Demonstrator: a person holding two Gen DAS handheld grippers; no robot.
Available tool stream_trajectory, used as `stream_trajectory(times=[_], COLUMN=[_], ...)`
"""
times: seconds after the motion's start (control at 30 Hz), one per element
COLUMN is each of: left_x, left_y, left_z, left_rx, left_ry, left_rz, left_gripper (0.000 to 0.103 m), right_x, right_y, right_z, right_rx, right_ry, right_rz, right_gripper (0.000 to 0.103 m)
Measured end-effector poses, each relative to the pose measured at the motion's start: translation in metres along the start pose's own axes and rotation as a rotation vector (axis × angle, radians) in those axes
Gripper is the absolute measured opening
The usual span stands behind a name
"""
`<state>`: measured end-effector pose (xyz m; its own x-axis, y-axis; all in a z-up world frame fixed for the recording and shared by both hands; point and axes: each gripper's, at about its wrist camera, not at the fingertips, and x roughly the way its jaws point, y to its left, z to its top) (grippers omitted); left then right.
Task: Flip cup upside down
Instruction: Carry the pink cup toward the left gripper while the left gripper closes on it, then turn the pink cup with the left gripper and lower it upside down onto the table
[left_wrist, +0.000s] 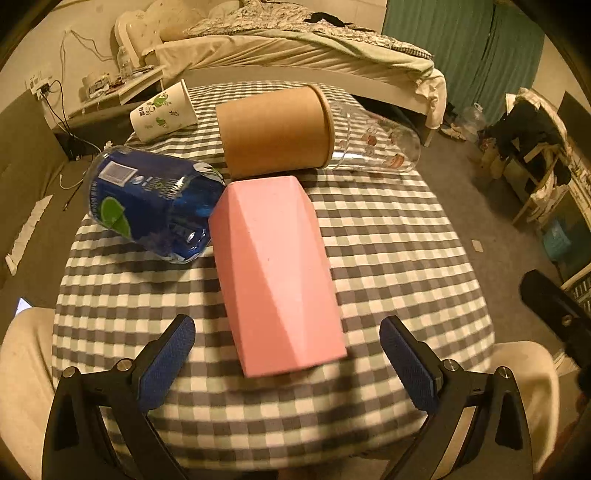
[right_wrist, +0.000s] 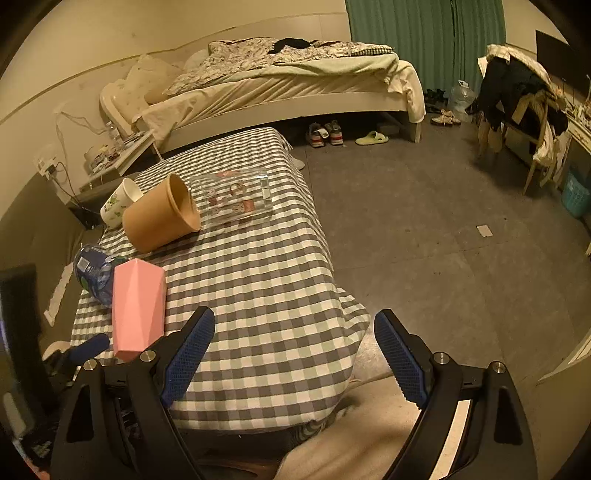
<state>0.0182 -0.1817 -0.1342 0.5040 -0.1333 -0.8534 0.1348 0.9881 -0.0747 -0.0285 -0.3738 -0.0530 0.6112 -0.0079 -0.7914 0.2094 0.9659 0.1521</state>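
Observation:
A pink faceted cup (left_wrist: 275, 269) lies on its side on the checkered table (left_wrist: 388, 236), its near end between my left gripper's fingers. My left gripper (left_wrist: 288, 332) is open and just short of it, not touching. The pink cup also shows in the right wrist view (right_wrist: 137, 310). My right gripper (right_wrist: 294, 328) is open and empty above the table's near right corner. A brown paper cup (left_wrist: 275, 133), a clear glass (left_wrist: 376, 142), a blue cup (left_wrist: 151, 206) and a white frog-print cup (left_wrist: 162, 112) lie on their sides farther back.
The table's cloth (right_wrist: 258, 280) hangs over the right edge, with bare grey floor (right_wrist: 424, 229) beyond. A bed (right_wrist: 280, 85) stands at the back, a cluttered chair (right_wrist: 517, 110) at the right. The left gripper's tip (right_wrist: 88, 345) shows at the left.

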Motion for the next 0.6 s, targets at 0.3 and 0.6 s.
stream_trajectory(times=[0.3,0.6], left_x=[0.000,-0.033], left_y=[0.007,0.015], left_z=[-0.001,0.009], left_rx=[0.071,0.110], left_ry=[0.045,0.076], left_rz=[-0.041,-0.046], left_gripper=[0.059,0.058], right_x=[0.013,0.013], right_y=[-0.005,0.002], right_z=[0.004,0.003], right_rx=[0.035,0.027], right_ry=[0.026,0.018], right_rz=[0.023,0.024], right_gripper=[0.088,0.088])
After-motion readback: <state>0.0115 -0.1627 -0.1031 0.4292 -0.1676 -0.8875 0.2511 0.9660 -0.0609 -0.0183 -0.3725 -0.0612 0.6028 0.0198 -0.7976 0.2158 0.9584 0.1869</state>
